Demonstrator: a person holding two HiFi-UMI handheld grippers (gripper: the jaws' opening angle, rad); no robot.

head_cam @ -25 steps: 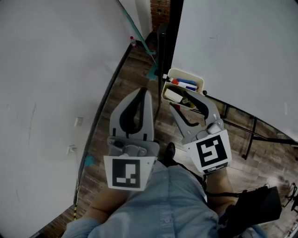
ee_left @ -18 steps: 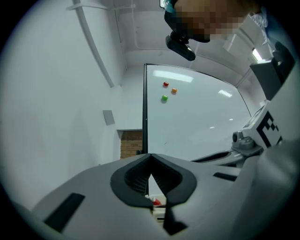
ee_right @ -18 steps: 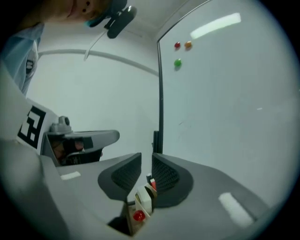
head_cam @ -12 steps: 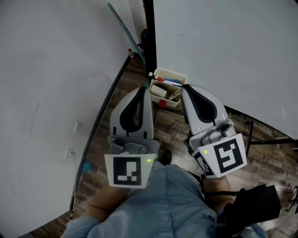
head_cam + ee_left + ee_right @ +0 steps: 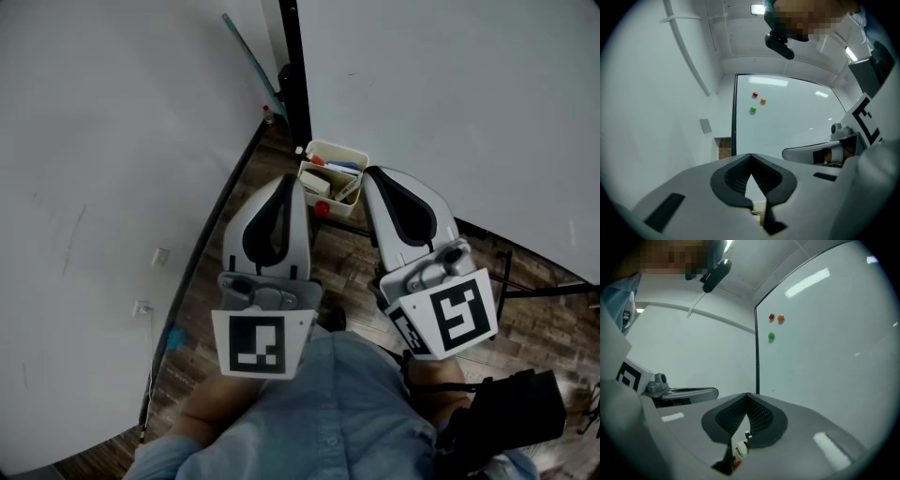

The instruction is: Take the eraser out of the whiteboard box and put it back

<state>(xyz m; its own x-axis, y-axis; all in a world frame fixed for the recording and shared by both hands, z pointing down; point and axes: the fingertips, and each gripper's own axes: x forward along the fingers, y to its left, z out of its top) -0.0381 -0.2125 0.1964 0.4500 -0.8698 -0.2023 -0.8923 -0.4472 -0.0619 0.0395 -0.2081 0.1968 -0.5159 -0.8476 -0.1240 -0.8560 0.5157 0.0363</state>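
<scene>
A cream whiteboard box point(image 5: 349, 154) hangs at the foot of the whiteboard point(image 5: 450, 94). Inside it lie a white block that looks like the eraser point(image 5: 314, 182) and blue markers point(image 5: 343, 168). Something red point(image 5: 322, 208) sits at the box's near edge. My left gripper point(image 5: 291, 178) is shut and empty, its tip just left of the box and above it. My right gripper point(image 5: 366, 172) is shut too, holding nothing, with its tip at the box's right side. In the gripper views both sets of jaws, left point(image 5: 750, 155) and right point(image 5: 746, 394), meet at the tips.
A white wall point(image 5: 112, 141) stands at the left, meeting the whiteboard's black frame point(image 5: 295, 66). Red, orange and green magnets point(image 5: 755, 94) stick to the board. Black stand legs point(image 5: 506, 272) cross the wooden floor. A black bag point(image 5: 506, 412) hangs at my right side.
My right gripper stood open and tipped down over the box; it has shut on nothing and lifted level beside the left one. The left gripper rose slightly.
</scene>
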